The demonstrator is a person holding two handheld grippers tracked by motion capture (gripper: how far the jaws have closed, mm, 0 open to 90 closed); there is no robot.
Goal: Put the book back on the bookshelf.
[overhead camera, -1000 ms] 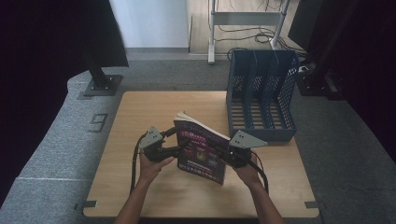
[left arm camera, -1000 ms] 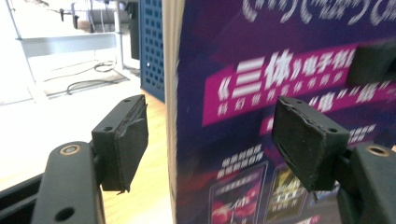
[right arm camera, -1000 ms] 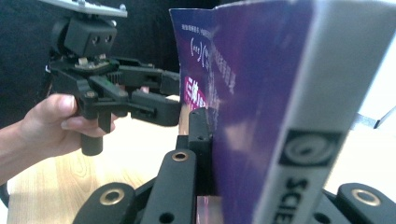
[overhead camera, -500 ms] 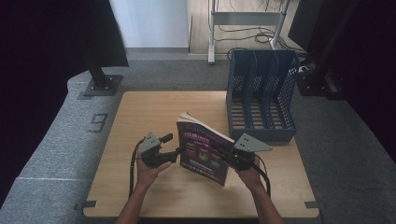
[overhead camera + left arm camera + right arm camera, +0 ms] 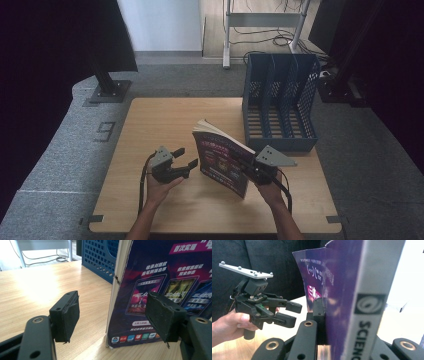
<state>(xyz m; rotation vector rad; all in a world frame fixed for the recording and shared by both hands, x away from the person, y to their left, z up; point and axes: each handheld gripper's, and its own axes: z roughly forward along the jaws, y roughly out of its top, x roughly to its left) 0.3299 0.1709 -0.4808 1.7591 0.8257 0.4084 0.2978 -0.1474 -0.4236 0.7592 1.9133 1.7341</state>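
A thick magazine point(image 5: 220, 159) with a purple cover stands on its lower edge on the wooden table point(image 5: 150, 120), leaning a little. My right gripper point(image 5: 247, 168) is shut on its spine side; in the right gripper view the jaws point(image 5: 337, 332) clamp the magazine point(image 5: 342, 277) from both sides. My left gripper point(image 5: 186, 156) is open, just left of the cover and apart from it. In the left gripper view the magazine point(image 5: 160, 272) stands beyond my open pads point(image 5: 71, 312), its page edge facing me. The right gripper view shows the left gripper point(image 5: 293, 314) in a hand, jaws apart.
A blue mesh file rack point(image 5: 280, 100) with several upright slots stands at the table's far right, just behind the magazine; the left gripper view shows this rack point(image 5: 100, 257) too. Bare tabletop spreads left and toward the front. Grey carpet surrounds the table.
My left gripper has drawn back to the left, away from the magazine's cover. The right gripper and the magazine have stayed about where they were.
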